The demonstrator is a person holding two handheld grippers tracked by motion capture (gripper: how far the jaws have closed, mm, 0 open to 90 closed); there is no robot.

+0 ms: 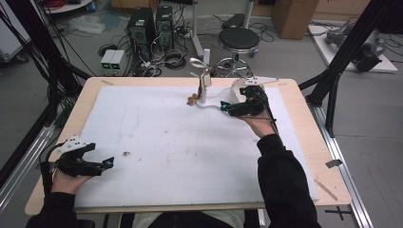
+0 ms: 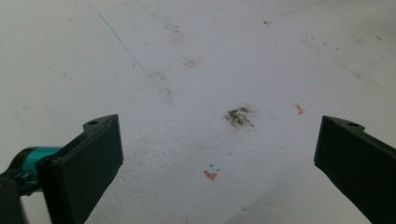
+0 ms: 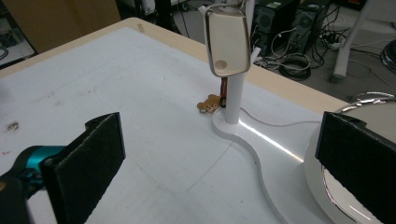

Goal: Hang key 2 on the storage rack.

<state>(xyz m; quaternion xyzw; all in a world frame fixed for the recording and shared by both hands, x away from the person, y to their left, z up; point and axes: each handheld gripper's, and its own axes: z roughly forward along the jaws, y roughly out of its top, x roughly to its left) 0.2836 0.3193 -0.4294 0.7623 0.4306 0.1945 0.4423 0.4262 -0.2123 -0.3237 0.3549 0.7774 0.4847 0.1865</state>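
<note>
A white jewellery-style stand [image 1: 204, 90] rises at the far middle of the table. In the right gripper view its post [image 3: 233, 100] carries a clear rectangular pendant [image 3: 227, 42], and a small gold charm [image 3: 208, 103] lies at its foot. The curved white base [image 3: 252, 140] runs toward a round mirror dish [image 3: 369, 105]. My right gripper [image 1: 226, 108] [image 3: 215, 172] is open just right of the stand, holding nothing. At the near left edge my left gripper [image 1: 109, 163] [image 2: 217, 163] is open over bare foam, holding nothing.
A white foam sheet [image 1: 166, 142] covers the wooden table [image 1: 304, 142]. It bears a dark smudge [image 2: 239, 116] and small orange marks [image 2: 209, 175]. Beyond the far edge are a black stool [image 1: 238, 40], computer towers [image 1: 141, 26] and cables.
</note>
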